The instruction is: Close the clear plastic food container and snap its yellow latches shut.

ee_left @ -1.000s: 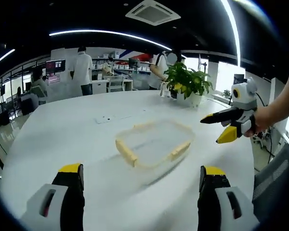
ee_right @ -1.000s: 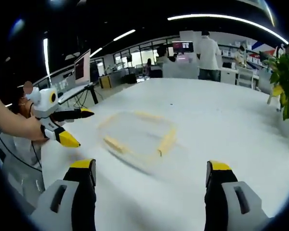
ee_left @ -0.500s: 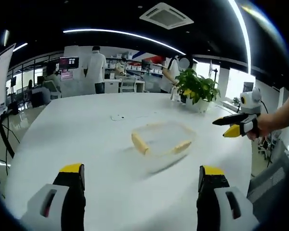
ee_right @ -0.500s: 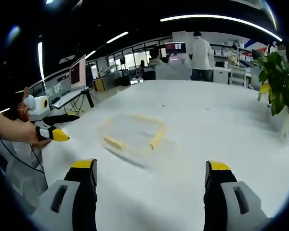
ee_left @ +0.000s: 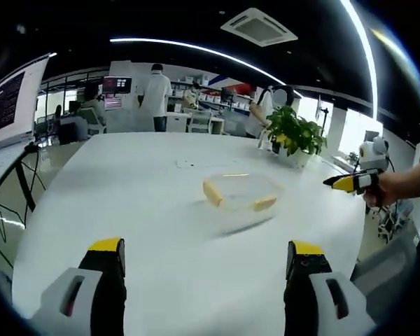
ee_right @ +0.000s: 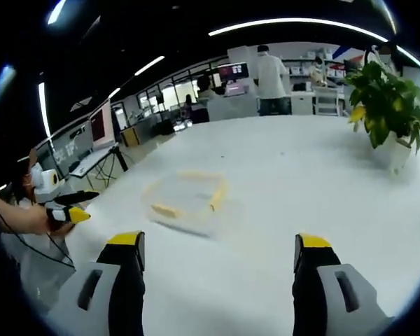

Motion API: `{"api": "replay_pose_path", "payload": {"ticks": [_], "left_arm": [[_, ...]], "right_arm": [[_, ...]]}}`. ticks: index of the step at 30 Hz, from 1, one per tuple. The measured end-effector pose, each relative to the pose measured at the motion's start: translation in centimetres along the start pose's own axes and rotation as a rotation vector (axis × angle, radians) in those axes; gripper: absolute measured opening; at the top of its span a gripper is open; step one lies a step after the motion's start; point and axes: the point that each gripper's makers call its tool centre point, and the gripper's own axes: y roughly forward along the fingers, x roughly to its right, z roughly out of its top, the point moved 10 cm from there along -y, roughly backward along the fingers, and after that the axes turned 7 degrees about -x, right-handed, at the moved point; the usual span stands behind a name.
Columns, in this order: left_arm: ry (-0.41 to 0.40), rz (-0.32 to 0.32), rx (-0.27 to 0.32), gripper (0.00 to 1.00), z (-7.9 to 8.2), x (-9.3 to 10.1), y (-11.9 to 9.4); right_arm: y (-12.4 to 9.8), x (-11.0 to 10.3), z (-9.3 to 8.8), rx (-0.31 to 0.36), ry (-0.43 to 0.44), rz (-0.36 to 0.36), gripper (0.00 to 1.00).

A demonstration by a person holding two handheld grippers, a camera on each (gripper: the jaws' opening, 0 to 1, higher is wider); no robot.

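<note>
Clear plastic food container with yellow latches resting on the white counter, toward its middle and well apart from every counter edge; bare surface surrounds it on all sides. Left tool in the left gripper view: jaws spread wide, holding nothing, well short of the container. Right tool in the right gripper view: jaws likewise wide and empty, container ahead and apart from them. The left gripper view also takes in the right tool at the counter's far right edge, held in a hand, and a potted plant near that edge. The right gripper view takes in the left tool beyond the counter's left edge; its jaw gap there is too small to tell
</note>
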Motion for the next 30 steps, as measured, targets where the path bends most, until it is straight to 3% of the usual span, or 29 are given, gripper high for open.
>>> {"api": "replay_pose_path", "payload": {"ticks": [14, 21, 23, 26, 28, 30], "left_arm": [[-0.041, 0.054, -0.018, 0.90, -2.3, -0.6, -4.6], [-0.065, 0.071, -0.019, 0.88, -3.9, -0.3, -6.4], [-0.079, 0.067, -0.024, 0.88, -4.4, 0.0, -6.6], [-0.082, 0.064, -0.029, 0.88, -4.6, 0.5, -6.8], [-0.082, 0.054, -0.030, 0.86, -4.8, 0.9, -6.7], [-0.087, 0.048, -0.033, 0.85, -5.0, 1.4, -6.6]], "right_arm": [[-3.2, -1.4, -5.3, -0.057, 0.015, -0.005, 0.85], [-4.5, -2.9, -7.4, -0.015, 0.066, -0.008, 0.84], [-4.8, -3.9, -7.6, 0.039, 0.086, 0.047, 0.85], [-5.2, -5.1, -8.1, 0.065, 0.117, 0.100, 0.85], [-5.1, -5.3, -8.1, 0.069, 0.033, 0.086, 0.85], [-4.9, -5.4, -8.3, 0.060, 0.038, 0.087, 0.84]]}}
